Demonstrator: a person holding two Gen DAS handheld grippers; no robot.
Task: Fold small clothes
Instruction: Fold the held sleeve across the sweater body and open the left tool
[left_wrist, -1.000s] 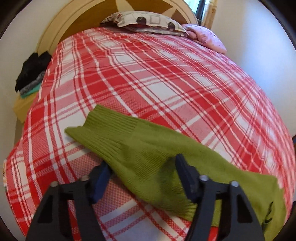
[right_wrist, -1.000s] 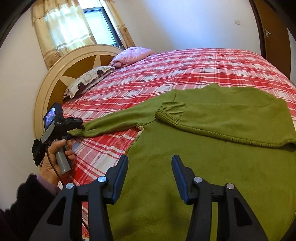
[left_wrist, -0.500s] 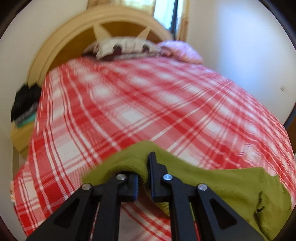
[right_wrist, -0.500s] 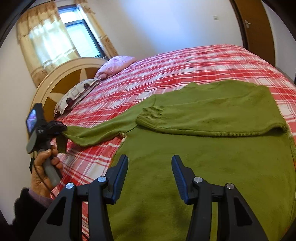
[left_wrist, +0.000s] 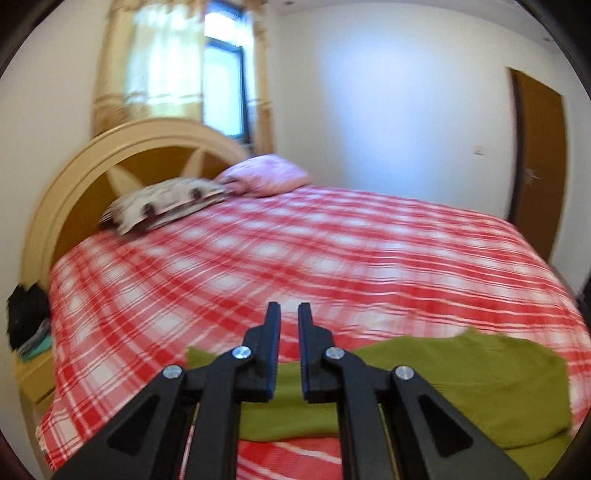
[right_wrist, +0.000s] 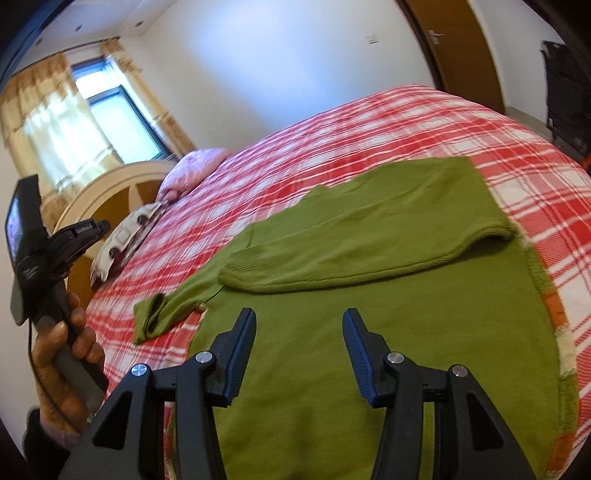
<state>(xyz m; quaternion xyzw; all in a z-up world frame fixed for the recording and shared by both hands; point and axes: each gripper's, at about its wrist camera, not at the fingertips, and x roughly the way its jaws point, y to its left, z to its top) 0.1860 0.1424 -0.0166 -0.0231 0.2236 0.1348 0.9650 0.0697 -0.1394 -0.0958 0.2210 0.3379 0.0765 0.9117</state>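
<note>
A green knit sweater (right_wrist: 369, 314) lies flat on a red and white plaid bed (right_wrist: 369, 122). One sleeve (right_wrist: 354, 251) is folded across its body. The other sleeve (right_wrist: 173, 306) sticks out left with its cuff end doubled over on the plaid. My right gripper (right_wrist: 299, 332) is open and empty over the sweater's body. My left gripper (left_wrist: 288, 321) has its jaws nearly together with nothing between the tips; it is raised above the sweater (left_wrist: 461, 384), and it also shows held in a hand in the right wrist view (right_wrist: 48, 258).
Two pillows (left_wrist: 166, 203) lie at the curved wooden headboard (left_wrist: 122, 155). A nightstand with dark clothes (left_wrist: 26, 321) stands left of the bed. A brown door (left_wrist: 535, 155) is at the far right wall. A curtained window (left_wrist: 221, 88) is behind the headboard.
My left gripper shut on the outstretched sleeve, carried its end inward, then rose away, leaving the cuff doubled over on the bed. My right gripper stayed open and tilted a little.
</note>
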